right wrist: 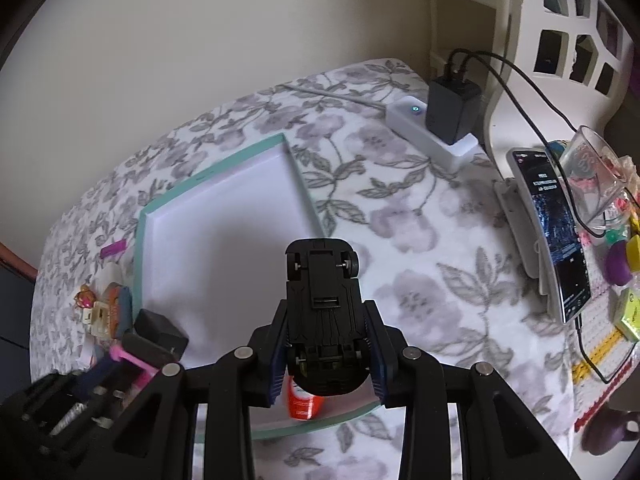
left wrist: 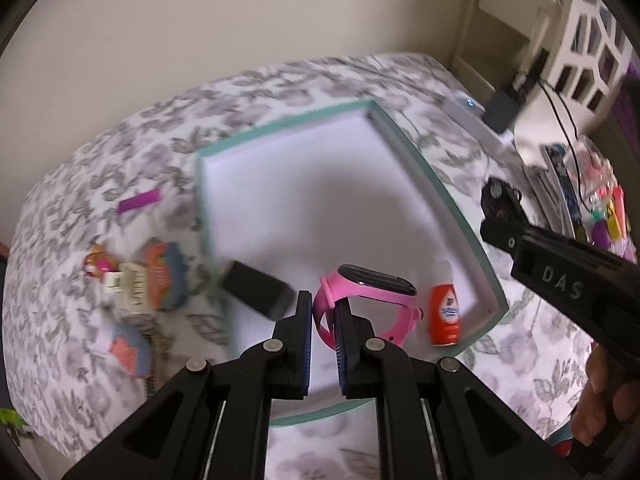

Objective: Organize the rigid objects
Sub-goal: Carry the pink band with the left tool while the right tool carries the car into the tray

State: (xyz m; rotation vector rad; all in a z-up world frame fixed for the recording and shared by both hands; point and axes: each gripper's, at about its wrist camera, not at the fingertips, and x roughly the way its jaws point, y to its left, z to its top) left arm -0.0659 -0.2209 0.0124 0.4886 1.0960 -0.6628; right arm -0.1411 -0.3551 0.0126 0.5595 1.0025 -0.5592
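A shallow white tray with a teal rim (left wrist: 452, 184) is seen lying on a flowered cloth (right wrist: 420, 264) that covers the table.

Left gripper (left wrist: 324, 322): the jaws are drawn close together, and the strap of a pink watch (left wrist: 372, 286) is pinched between them. The watch is held at the near part of the tray; whether it touches the floor of the tray cannot be told.

Right gripper (right wrist: 328, 344): a black toy car (right wrist: 322, 300) is clamped by its flanks, belly and wheels turned to the camera, nose pointing away. It is held over the tray's right rim.

Inside the tray, a dark rectangular block (left wrist: 260, 288) is noted at the near left corner and a small red bottle (left wrist: 444, 312) at the near right, just beside the watch.

Left of the tray, on the cloth, a purple stick (left wrist: 140, 201) and a cluster of small orange-and-blue pieces (left wrist: 160, 280) are seen, blurred.

Far right, a white power strip (right wrist: 432, 132) with a black charger (right wrist: 450, 106) plugged in is recorded; near it a phone (right wrist: 556, 232) is propped on a stand.
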